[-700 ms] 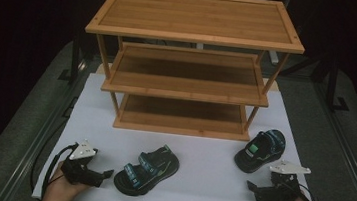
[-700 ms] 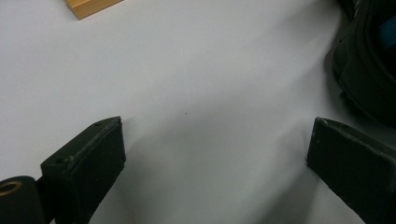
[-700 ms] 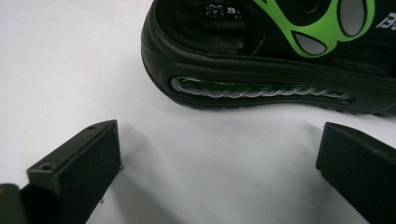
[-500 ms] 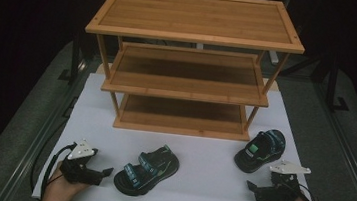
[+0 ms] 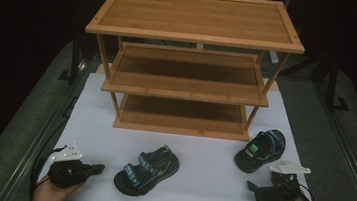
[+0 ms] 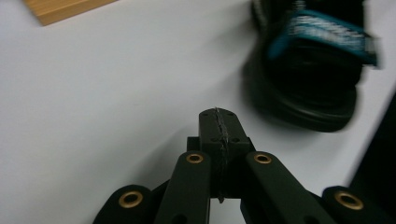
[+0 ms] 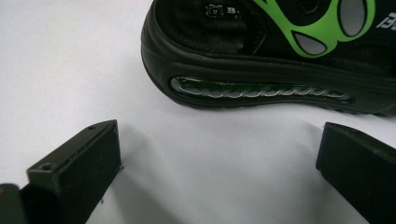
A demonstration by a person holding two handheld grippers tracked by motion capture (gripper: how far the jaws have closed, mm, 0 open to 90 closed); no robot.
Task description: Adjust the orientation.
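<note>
Two black sandals lie on the white board (image 5: 197, 190). One with teal straps (image 5: 147, 170) is near the front centre; the other, marked in green (image 5: 260, 150), lies at the right. My left gripper (image 5: 99, 169) rests at the front left, shut and empty, pointing at the teal sandal (image 6: 308, 88) a short way ahead of its tips (image 6: 218, 122). At the front right, just in front of the green sandal, my right gripper (image 5: 265, 184) stands open. Its jaws (image 7: 219, 154) face that sandal's heel (image 7: 261, 60) without touching it.
A three-tier wooden shelf rack (image 5: 189, 71) stands at the back of the board, its tiers bare; its base corner (image 6: 60, 9) shows in the left gripper view. Dark floor and rails flank the board on both sides.
</note>
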